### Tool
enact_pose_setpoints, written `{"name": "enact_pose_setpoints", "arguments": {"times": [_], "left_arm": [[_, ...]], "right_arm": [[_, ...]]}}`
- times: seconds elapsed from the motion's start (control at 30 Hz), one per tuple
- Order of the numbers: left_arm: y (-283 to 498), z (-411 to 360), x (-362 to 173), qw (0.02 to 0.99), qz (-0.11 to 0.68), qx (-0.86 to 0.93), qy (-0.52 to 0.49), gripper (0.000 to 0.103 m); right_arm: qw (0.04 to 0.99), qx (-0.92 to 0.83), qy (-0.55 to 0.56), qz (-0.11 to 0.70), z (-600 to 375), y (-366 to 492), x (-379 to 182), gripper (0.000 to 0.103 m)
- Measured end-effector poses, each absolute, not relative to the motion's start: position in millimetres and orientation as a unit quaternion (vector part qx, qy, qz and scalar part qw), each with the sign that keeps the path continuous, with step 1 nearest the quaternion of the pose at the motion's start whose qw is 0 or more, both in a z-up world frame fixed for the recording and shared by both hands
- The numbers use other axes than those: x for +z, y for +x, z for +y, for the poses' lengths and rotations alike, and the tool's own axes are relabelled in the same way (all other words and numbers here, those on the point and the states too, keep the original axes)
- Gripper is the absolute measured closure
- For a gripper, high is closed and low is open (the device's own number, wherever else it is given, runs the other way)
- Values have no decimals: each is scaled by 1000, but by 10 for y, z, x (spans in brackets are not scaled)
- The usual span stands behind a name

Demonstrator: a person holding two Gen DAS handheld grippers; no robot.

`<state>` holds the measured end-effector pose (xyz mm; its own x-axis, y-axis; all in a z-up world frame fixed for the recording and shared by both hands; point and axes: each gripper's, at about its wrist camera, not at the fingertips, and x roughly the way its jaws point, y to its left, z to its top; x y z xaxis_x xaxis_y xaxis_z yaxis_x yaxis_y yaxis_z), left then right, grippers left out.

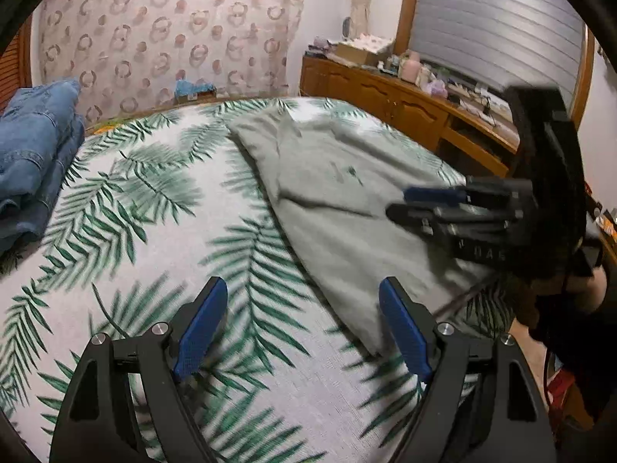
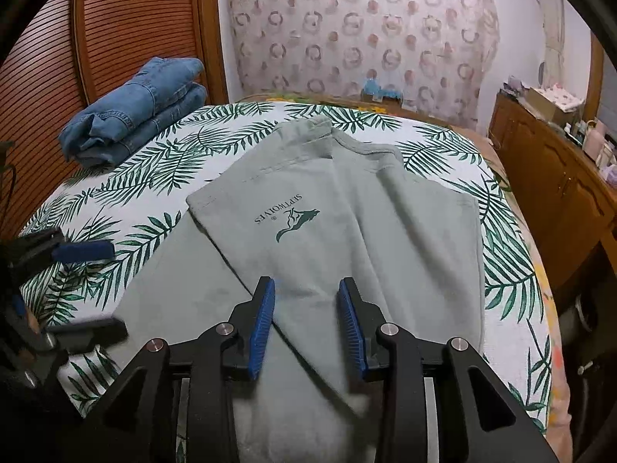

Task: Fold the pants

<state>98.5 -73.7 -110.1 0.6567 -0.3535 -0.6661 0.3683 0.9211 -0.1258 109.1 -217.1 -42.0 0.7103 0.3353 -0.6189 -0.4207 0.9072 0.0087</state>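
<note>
The grey-green cotton pants [image 2: 308,208] lie half folded on the leaf-print bedspread [image 2: 154,177], their long axis pointing away. The right gripper [image 2: 306,324], nearer, hovers over them with jaws partly spread, holding nothing; the left gripper [image 1: 299,324] stands wide apart beside them.

The pale grey-green cotton pants [image 2: 308,239] lie flat on the bed, one leg folded over the other so the two overlap at a shallow angle. A dark green logo [image 2: 287,218] of a leaping animal with lettering sits on the upper layer, reading upside down in the right wrist view. The stitched hem ends point toward the far end of the bed. In the left wrist view the fabric [image 1: 339,200] runs diagonally, with soft creases across it.
</note>
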Motion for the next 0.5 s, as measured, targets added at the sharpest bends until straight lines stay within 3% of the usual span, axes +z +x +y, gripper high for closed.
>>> {"name": "enact_pose_setpoints", "arguments": {"times": [0.5], "left_arm": [[1134,-354,-939,933,330,-145,-4,21]], "right_arm": [[911,225,-113,327,-1688,1091,-185,65]]}}
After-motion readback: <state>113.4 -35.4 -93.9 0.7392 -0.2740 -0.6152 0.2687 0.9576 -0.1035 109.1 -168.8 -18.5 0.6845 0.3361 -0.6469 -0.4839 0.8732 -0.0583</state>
